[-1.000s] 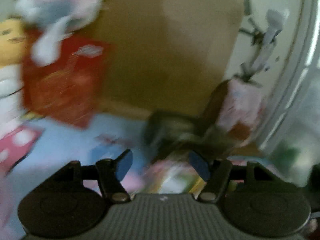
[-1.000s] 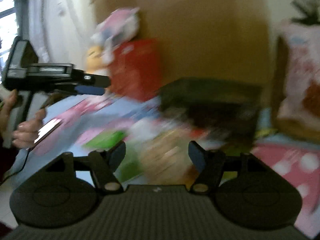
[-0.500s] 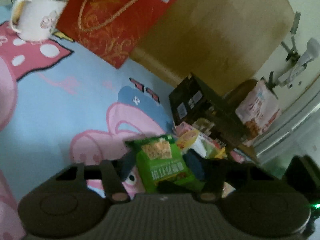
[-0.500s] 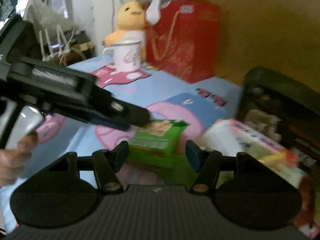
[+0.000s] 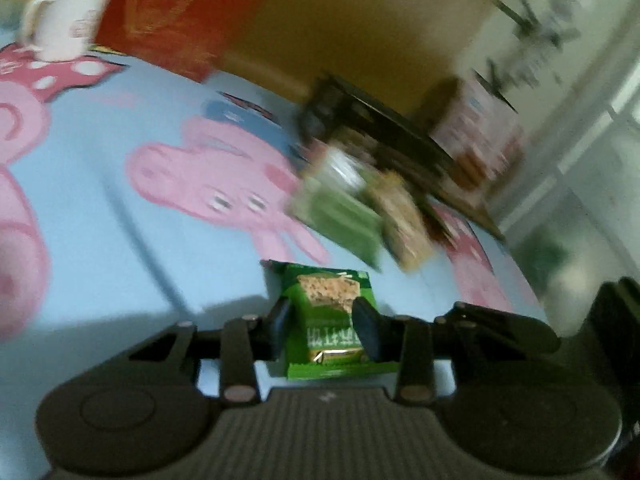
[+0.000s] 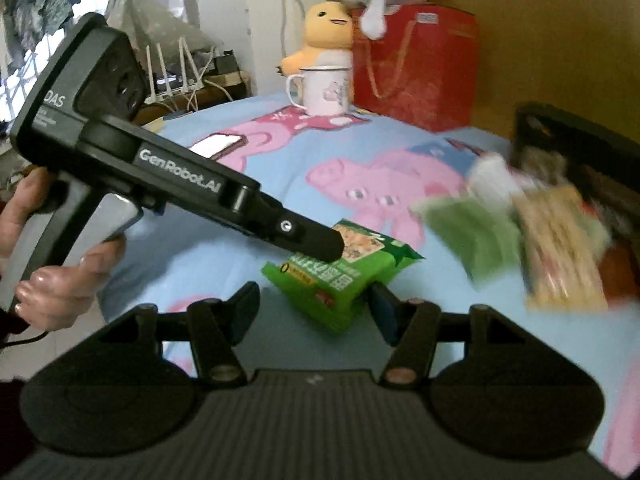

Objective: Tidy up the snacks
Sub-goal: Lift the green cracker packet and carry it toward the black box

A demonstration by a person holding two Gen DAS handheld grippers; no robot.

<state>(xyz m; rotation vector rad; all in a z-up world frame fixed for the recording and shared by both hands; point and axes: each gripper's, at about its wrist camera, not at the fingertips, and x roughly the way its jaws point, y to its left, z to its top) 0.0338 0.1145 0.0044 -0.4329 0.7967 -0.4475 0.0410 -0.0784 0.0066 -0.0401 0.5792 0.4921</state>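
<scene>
The left tool (image 5: 322,322) is clamped on a green snack pack (image 5: 334,316): its jaws have just been closing, and both pads now press the pack's sides. In the right wrist view the same pack (image 6: 340,272) lies tilted on the blue cartoon sheet (image 6: 280,160), with the left tool's tip (image 6: 320,242) over its top. The right tool (image 6: 316,312) has its jaws apart and holds nothing; the pack is just in front of it, closer to its right finger.

Taking the pack as landmark: beyond it and to the right lies a blurred pile of snacks (image 6: 532,236), one green, one beige. Behind this pile stands a dark box (image 6: 580,152). Far behind the pack, near the wall, is a white mug (image 6: 324,90), with a red gift bag (image 6: 416,64) just to the right of it and a yellow plush (image 6: 324,36) behind it. A person's hand (image 6: 48,256) grips the left tool's handle, left of the pack. A phone (image 6: 218,146) lies on the sheet behind and to the left of the pack.
</scene>
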